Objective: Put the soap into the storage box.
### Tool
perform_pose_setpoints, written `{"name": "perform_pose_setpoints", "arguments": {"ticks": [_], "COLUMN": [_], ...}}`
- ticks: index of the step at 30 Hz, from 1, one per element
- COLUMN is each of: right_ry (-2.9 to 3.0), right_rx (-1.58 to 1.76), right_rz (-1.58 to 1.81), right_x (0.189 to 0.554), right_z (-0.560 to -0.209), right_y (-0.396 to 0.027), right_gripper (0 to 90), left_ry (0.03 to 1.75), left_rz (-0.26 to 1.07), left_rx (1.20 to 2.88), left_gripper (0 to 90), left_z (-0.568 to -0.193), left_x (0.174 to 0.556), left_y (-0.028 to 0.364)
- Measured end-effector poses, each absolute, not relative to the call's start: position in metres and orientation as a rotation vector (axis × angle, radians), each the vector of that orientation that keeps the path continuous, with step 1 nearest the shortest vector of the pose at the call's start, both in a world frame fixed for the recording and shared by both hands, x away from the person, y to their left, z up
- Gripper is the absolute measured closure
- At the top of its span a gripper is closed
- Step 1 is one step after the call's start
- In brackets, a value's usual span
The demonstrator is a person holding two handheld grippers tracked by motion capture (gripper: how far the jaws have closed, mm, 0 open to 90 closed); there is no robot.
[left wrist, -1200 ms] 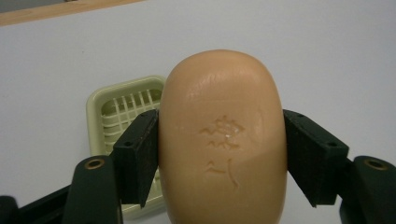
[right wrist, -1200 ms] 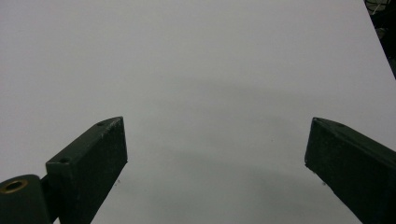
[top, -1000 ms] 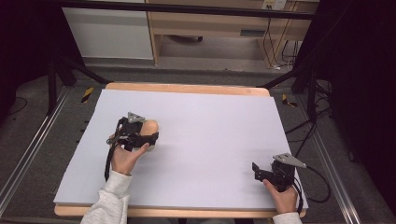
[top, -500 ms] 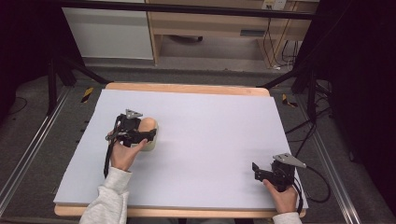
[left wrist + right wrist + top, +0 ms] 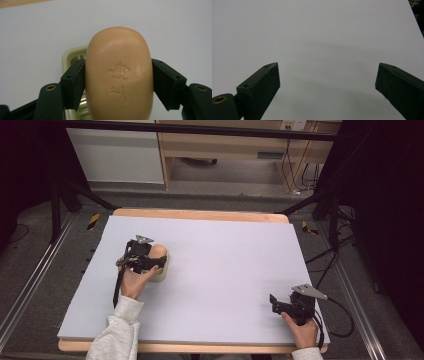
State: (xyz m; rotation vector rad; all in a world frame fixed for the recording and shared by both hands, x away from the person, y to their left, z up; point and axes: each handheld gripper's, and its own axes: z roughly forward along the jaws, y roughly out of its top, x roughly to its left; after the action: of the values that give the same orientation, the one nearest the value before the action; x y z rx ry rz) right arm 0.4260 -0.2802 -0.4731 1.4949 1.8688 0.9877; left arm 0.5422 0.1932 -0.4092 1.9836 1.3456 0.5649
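A tan oval bar of soap [image 5: 119,75] with a stamped mark is clamped between the two black jaws of my left gripper [image 5: 118,80]. Beneath it lies a pale cream soap dish [image 5: 72,57], partly hidden by the soap. In the high view the left gripper [image 5: 150,262] holds the soap [image 5: 158,252] over the dish [image 5: 161,274] at the left-middle of the table. My right gripper [image 5: 278,304] rests near the front right corner, its jaws wide apart. In the right gripper view that gripper [image 5: 327,85] has nothing but bare white surface between them.
A white sheet [image 5: 225,265] covers the wooden table [image 5: 200,214]. A cable [image 5: 340,320] trails from the right gripper off the right edge. Dark stand legs and metal rails flank the table; shelving stands behind it.
My left gripper has drifted slightly right and nearer with the soap, ending over the dish. The right gripper has stayed put.
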Motion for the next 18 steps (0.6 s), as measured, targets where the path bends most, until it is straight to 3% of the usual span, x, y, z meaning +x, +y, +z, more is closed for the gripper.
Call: {"name": "perform_pose_setpoints", "arguments": {"ticks": [18], "right_ry": [1.871], "right_rx": [1.495], "right_rz": [0.99], "right_x": [0.426], "right_z": [-0.473], "right_y": [-0.28], "right_gripper": [6.0], "left_ry": [1.395], "left_rz": [0.572], "left_rx": [1.999], "left_gripper": [31.8], "left_z": [-0.425], "left_x": [0.554], "left_y": [0.2]}}
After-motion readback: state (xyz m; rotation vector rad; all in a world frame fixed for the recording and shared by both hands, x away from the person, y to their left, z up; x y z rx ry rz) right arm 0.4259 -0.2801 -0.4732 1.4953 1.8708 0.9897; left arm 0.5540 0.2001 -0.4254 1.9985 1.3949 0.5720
